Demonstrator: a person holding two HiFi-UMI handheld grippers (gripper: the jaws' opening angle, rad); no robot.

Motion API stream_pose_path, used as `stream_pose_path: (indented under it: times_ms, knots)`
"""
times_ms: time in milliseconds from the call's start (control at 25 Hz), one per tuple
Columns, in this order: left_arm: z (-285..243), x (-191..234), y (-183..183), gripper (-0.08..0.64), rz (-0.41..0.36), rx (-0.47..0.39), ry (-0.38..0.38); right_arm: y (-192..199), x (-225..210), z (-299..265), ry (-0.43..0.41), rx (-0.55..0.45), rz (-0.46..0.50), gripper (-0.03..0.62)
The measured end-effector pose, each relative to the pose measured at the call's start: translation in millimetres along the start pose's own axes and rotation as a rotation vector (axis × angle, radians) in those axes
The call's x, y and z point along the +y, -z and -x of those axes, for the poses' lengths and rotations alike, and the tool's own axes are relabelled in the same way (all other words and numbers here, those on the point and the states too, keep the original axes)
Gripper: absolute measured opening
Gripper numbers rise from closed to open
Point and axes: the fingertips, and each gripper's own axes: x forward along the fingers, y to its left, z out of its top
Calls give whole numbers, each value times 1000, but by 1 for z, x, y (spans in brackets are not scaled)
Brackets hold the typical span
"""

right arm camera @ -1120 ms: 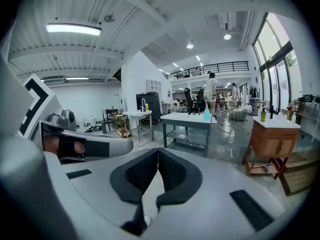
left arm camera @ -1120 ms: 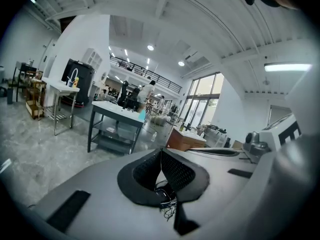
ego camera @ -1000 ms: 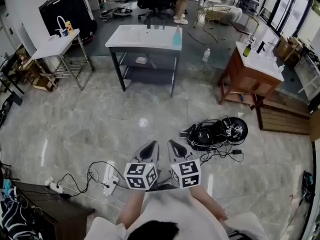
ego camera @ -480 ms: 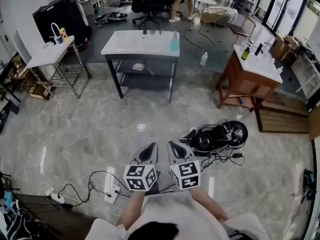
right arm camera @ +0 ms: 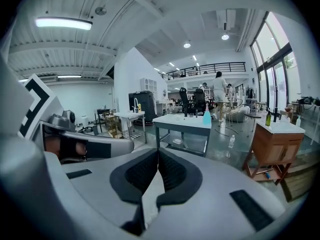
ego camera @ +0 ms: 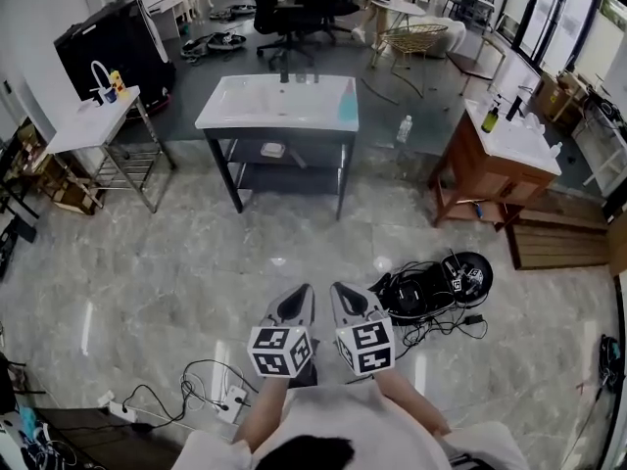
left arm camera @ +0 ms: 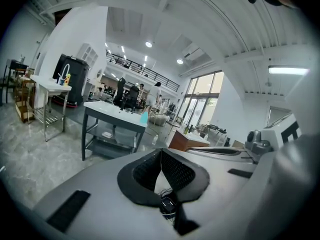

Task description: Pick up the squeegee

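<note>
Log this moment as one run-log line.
phase: pre-grasp | left gripper: shut, empty | right gripper: shut, empty | both: side by side over floor, facing sink table | squeegee: not made out

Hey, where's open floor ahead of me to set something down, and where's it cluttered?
Bare: the marble floor in front of the sink table, left of the cable pile. Crowded: that pile, and the power strip with cords at lower left.
</note>
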Motion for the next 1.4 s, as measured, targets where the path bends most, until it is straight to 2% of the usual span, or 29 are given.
stream_pose_path:
  times_ms: [600,1000,1400]
  knots:
    - [-56,77,-65,26,-41,5,46,-42,-4,-103,46,3,-20,28]
    - [-63,123,-82,26,-41,10,56,-57,18,-150,51,4,-10,28]
    - [-72,151,-94,26,-41,10,43,-63,25,-182,35,17,-5,28]
